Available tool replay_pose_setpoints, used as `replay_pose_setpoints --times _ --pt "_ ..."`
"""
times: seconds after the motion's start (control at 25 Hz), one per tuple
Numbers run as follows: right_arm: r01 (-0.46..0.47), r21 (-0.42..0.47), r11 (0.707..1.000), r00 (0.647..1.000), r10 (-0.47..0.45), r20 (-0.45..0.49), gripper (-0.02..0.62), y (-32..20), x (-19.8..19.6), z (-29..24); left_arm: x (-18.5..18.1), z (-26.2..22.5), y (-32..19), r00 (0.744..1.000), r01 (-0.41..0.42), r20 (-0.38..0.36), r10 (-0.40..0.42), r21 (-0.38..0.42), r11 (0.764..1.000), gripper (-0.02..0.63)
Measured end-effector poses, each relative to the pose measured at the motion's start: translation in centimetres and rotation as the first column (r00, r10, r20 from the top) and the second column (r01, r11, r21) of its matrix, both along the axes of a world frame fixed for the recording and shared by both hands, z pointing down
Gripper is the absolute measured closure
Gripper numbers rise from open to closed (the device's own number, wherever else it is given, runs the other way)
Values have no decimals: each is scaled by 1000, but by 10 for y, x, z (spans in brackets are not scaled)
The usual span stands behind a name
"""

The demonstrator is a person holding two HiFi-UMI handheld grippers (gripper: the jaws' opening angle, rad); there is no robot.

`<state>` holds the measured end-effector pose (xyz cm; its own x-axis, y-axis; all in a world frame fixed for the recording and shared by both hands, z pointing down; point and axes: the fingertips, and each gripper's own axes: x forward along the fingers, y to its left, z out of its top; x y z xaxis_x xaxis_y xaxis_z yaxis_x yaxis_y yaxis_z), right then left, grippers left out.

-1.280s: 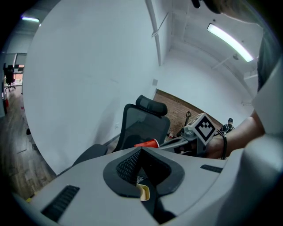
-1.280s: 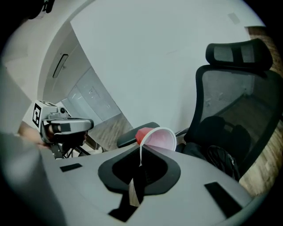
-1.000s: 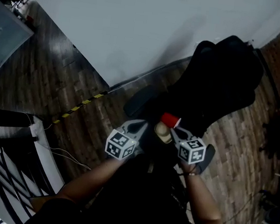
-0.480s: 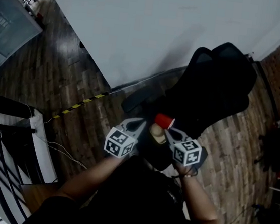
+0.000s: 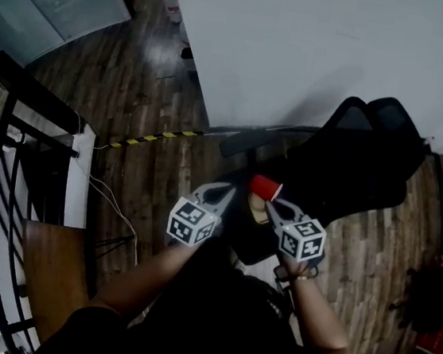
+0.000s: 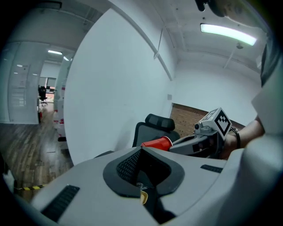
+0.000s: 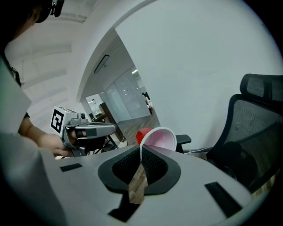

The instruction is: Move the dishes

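person has turned since a second ago, office chair (image 5: 368,158) now further right, red cup (image 5: 266,188) still pinched by its rim in right gripper (image 5: 271,205) mid-air, left gripper (image 5: 223,191) clenched empty, so the carry is ongoing

In the head view both bare forearms reach up from 6 o'clock, side by side. The left tongs (image 5: 222,191) point toward 1 o'clock, jaws closed together on nothing. The right tongs (image 5: 269,205) point toward 11 o'clock, jaws pinching the rim of a red cup (image 5: 265,187).
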<state>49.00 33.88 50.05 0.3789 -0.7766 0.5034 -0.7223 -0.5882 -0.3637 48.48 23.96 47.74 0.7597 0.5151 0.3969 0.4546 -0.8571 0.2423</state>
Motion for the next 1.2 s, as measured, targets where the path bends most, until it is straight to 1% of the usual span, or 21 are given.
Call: replay_pose_setpoints --times 0.12,0.2,0.28,0.36,0.52,0.72,0.88,1.0,1.2 --pt "127 26 992 992 -126 -12 575 -11 -12 10 -29 10 -8 993 121 -2 -121 14 993 616" --pt "200 43 979 980 -200 -5 575 -24 -26 25 -53 24 -19 980 198 7 -198 23 980 615" --pt "266 54 962 964 -267 6 575 -43 -44 33 -83 30 -37 962 273 19 -274 28 962 615" --pt "327 66 943 944 -329 18 575 -67 -62 33 -115 29 -60 936 351 32 -352 33 936 615" --pt "452 95 887 889 -456 27 575 -115 -106 29 -174 27 -100 865 499 41 -500 44 866 616" --pt "596 112 795 799 -601 12 575 -169 -164 30 -243 32 -139 773 631 46 -633 51 774 615" --pt "676 118 727 732 -681 3 575 -209 -218 23 -301 30 -166 704 707 40 -709 42 705 615" --pt "731 115 673 678 -735 -2 575 -236 -261 16 -348 25 -189 649 759 27 -760 39 650 615" --pt "787 123 605 610 -792 -10 575 -269 -338 10 -431 25 -213 577 815 16 -816 39 578 615"
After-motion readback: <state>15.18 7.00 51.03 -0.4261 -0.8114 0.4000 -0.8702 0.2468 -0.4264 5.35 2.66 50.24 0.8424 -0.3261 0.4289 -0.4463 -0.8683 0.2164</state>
